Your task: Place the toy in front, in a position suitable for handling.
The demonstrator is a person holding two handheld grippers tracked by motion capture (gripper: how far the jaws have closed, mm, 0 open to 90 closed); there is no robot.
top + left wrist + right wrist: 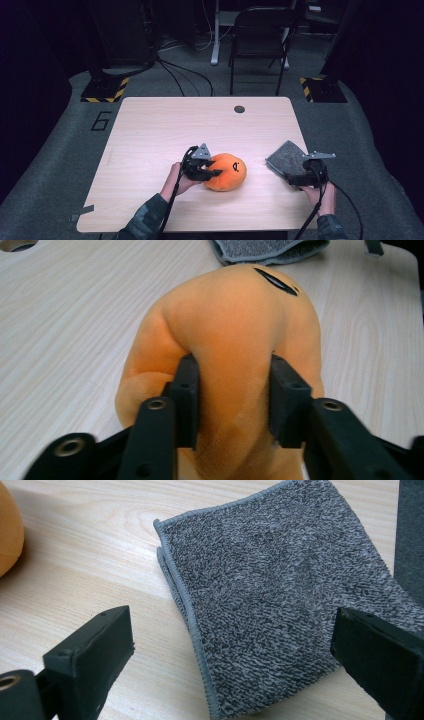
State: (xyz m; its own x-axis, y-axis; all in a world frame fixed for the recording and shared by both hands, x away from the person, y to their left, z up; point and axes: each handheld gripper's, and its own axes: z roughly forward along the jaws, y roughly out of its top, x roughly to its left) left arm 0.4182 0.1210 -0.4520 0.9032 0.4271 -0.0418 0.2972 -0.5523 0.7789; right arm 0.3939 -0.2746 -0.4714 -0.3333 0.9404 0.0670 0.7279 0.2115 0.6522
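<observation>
high view: the orange plush toy (226, 172) lies near the front edge of the surface (200, 125), about midway along it. the left hand-held gripper (209, 172) pinches a fold of the toy. the right hand-held gripper (292, 178) hangs released over the folded grey cloth (286, 157) at the right edge.
</observation>
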